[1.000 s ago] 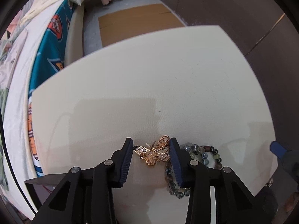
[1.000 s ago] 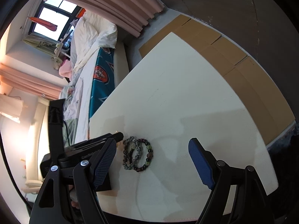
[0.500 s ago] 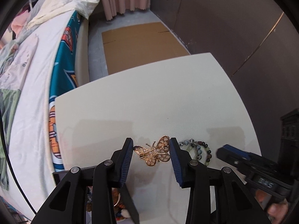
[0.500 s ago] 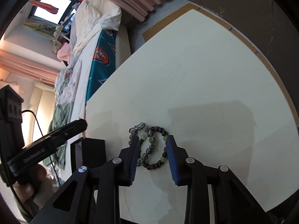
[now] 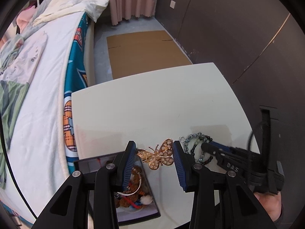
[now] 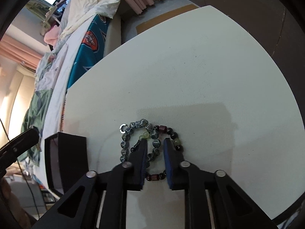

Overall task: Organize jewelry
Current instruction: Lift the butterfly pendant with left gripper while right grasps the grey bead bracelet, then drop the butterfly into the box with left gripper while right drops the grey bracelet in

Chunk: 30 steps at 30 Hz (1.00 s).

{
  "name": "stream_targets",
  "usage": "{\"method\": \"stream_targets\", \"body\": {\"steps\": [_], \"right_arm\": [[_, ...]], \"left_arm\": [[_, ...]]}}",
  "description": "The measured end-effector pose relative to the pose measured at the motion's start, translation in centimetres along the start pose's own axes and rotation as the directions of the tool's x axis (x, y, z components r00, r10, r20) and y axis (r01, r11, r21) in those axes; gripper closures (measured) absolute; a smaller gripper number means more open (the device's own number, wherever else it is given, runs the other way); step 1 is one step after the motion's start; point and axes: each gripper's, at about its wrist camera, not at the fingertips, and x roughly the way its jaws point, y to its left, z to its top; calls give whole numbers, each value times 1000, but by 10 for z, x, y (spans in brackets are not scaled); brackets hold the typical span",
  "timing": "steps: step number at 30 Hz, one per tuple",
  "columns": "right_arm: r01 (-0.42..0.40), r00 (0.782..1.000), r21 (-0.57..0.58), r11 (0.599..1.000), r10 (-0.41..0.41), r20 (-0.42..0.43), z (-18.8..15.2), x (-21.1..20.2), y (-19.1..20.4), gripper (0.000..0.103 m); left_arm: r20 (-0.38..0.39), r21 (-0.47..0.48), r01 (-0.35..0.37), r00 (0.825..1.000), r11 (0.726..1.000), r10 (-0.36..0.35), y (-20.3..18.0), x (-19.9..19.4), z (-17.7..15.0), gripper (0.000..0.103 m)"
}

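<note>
My left gripper (image 5: 154, 152) is shut on a gold butterfly brooch (image 5: 157, 155) and holds it in the air above the near left of the white table (image 5: 152, 105), just beside an open black jewelry box (image 5: 133, 189) that holds several pieces. Two beaded bracelets (image 6: 150, 141) lie overlapped on the table; they also show in the left wrist view (image 5: 196, 145). My right gripper (image 6: 154, 143) is down on the bracelets with its jaws nearly closed around the overlapping beads. The black box stands to their left in the right wrist view (image 6: 64, 158).
A bed (image 5: 38, 76) with white bedding and a teal blanket runs along the table's left side. Flat cardboard (image 5: 144, 53) lies on the floor beyond the table. A dark wall (image 5: 238, 28) is at the right.
My left gripper has lifted the brooch off the table and drawn back, bringing the black box into view. My right gripper has moved onto the bracelets and narrowed from wide open.
</note>
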Motion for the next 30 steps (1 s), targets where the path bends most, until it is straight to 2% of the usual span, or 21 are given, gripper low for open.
{"method": "stream_targets", "body": {"steps": [2,5,13,16,18,20,21,30], "right_arm": [[6,1000,10,1000,-6,9,-1,-1,-1,92],[-50,999,29,998,49,20,-2,-8,1,92],[-132,984,-20,991,133,117,-14,-45,28,92],[-164,975,-40,986,168,143,-18,-57,40,92],[-193,965,-62,979,201,166,-22,-67,47,92],[-223,955,-83,971,235,181,-25,-75,54,92],[-234,951,-94,968,248,186,-26,-77,59,92],[-321,917,-186,928,354,185,-38,-81,103,92]], "left_arm": [[1,-8,0,1000,1000,0,6,-3,-4,62],[8,-23,-1,1000,1000,1,18,-10,-11,62],[12,-58,-1,1000,998,1,39,-21,-28,62],[14,-29,3,1000,1000,-2,39,-23,-34,61],[19,-21,-1,1000,1000,2,41,-26,-38,55],[24,-42,15,1000,999,-14,47,-31,-41,32],[39,-51,29,999,998,-27,51,-36,-44,28],[99,-85,32,995,996,-23,73,-69,-59,26]]}}
